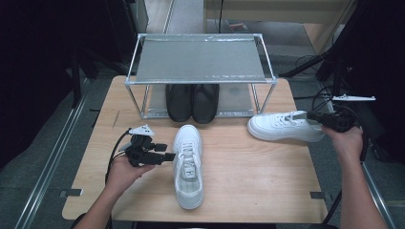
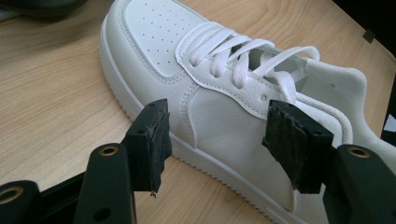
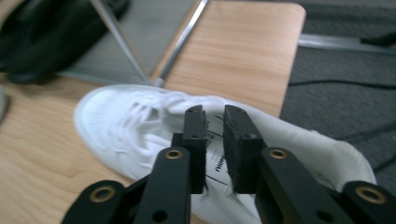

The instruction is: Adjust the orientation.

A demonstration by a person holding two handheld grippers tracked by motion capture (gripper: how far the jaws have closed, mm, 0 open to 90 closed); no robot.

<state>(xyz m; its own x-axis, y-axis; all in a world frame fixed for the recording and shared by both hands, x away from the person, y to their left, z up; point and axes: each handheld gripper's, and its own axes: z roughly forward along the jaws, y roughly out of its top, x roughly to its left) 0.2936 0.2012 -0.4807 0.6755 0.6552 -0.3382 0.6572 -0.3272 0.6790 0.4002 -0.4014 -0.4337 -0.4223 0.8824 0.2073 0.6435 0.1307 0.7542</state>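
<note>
At the table's right edge, the right gripper (image 1: 310,115), jaws barely parted over the collar of the sideways shoe (image 1: 282,127), sits nearest it, while the left gripper (image 1: 167,152) stands spread beside the lengthwise shoe (image 1: 188,164).

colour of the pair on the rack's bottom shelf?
Black shoes, both of them, seen best in the high view.

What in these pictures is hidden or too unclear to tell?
- Black shoes, high view: their back parts sit under the rack.
- Printed insole label, right gripper view: blurred and behind the right hand-held gripper.
- White shoe, left gripper view: the heel is cut off by the right edge.
</note>
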